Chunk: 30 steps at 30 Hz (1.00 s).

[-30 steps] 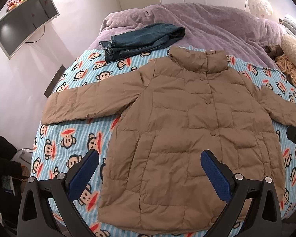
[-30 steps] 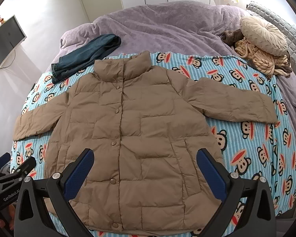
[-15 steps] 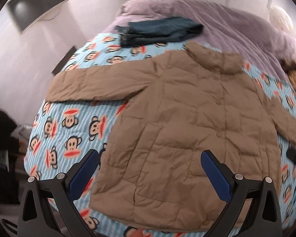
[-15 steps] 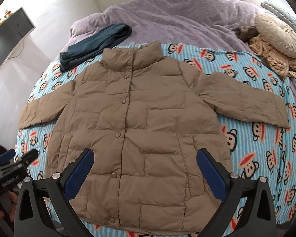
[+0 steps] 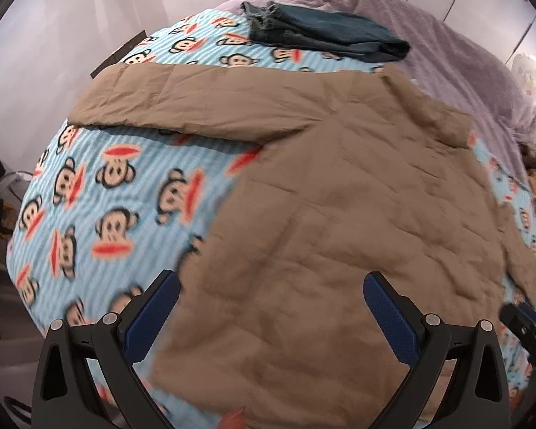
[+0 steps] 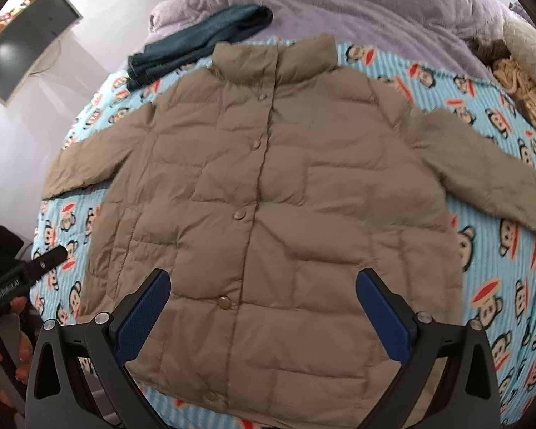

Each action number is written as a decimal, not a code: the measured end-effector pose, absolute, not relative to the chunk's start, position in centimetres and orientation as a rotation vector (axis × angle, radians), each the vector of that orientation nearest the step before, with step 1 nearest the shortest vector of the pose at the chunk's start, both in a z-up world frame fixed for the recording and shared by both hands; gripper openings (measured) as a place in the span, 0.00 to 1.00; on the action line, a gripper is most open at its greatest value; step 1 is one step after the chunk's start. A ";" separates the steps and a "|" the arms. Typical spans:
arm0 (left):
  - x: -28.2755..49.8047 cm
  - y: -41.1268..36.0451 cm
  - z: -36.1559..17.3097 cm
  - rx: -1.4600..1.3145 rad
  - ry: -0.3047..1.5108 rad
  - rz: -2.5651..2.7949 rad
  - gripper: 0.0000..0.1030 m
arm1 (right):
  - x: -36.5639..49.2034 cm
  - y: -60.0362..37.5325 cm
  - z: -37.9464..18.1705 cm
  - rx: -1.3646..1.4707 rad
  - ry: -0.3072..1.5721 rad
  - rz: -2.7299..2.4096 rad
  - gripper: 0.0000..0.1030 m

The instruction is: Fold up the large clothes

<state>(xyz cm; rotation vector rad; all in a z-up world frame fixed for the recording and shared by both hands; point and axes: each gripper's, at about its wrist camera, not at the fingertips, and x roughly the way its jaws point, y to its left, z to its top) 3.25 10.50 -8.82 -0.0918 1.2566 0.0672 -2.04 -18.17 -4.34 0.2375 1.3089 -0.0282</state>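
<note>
A tan quilted puffer jacket [image 6: 268, 196] lies flat, front up and buttoned, on a blue monkey-print blanket [image 6: 500, 268], both sleeves spread out. In the left wrist view the jacket [image 5: 339, 232] fills the right half, its left sleeve [image 5: 196, 103] reaching far left. My left gripper [image 5: 271, 307] is open and empty, above the jacket's lower left hem. My right gripper [image 6: 262, 300] is open and empty, above the lower front by the bottom button. The left gripper also shows at the right wrist view's left edge [image 6: 21, 271].
Folded dark jeans [image 6: 200, 43] lie beyond the collar on a purple bedspread [image 6: 375, 3]. Cream cushions and a knitted throw [image 6: 518, 82] sit at the far right. A monitor [image 6: 28, 35] hangs on the left wall. The bed edge drops off at left [image 5: 14, 268].
Both grippers have moved lower and closer to the jacket. The left one has swung left toward the hem's left side; its view is motion-blurred. Both stay open.
</note>
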 end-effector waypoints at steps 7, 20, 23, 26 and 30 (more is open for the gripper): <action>11.1 20.4 -13.0 -0.238 1.234 0.073 1.00 | 1.4 -12.5 -8.5 0.265 1.434 -0.016 1.00; 20.1 34.2 -19.8 -0.652 1.079 0.157 1.00 | 10.0 -3.4 -11.1 0.265 1.436 0.080 1.00; 21.7 34.3 -19.3 -0.615 1.044 0.161 0.69 | 12.5 -2.1 -11.5 0.281 1.417 0.102 1.00; 23.0 35.1 -19.7 -0.639 1.053 0.140 0.08 | 14.7 -1.6 -11.8 0.311 1.382 0.110 1.00; 23.5 34.7 -17.8 -0.597 0.998 0.107 0.08 | 17.2 -1.9 -12.6 0.372 1.348 0.097 1.00</action>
